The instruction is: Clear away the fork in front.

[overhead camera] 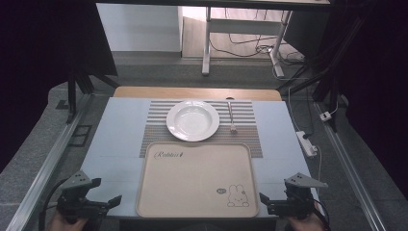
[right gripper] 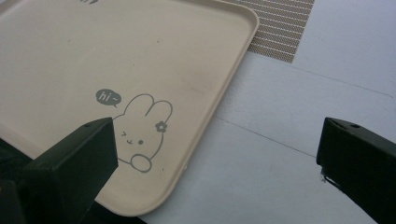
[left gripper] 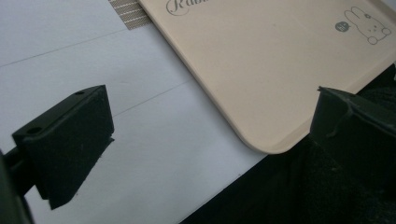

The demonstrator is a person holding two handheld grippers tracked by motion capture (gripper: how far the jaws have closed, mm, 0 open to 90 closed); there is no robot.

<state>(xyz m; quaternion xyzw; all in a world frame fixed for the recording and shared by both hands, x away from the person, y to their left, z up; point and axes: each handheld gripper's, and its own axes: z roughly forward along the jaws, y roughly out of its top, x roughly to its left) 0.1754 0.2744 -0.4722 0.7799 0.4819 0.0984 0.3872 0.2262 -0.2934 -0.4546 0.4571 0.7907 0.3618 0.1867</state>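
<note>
The beige tray (overhead camera: 197,178) is lying flat at the near edge of the pale counter (overhead camera: 115,144), square to the person, with its far rim overlapping the striped placemat (overhead camera: 159,127). The left tongs (overhead camera: 108,202) and the right tongs (overhead camera: 263,201) are hovering just outside the tray's two near corners, each pointing inward, so the setup is looking like a two-sided approach to the tray; that is a judgement, since neither is touching it. Both pairs are standing wide apart with nothing between the jaws: in the left gripper view the tray's rounded corner (left gripper: 275,144) is sitting in the gap, and in the right gripper view the rabbit drawing (right gripper: 142,135) near the tray's edge is showing between them.

Beyond the tray, a white plate (overhead camera: 192,120) is resting on the placemat with a fork or spoon (overhead camera: 231,115) just beside it; which one is too small to tell. The person's hands (overhead camera: 60,222) are being cut off by the bottom edge, and the tray's printed word is unreadable.
</note>
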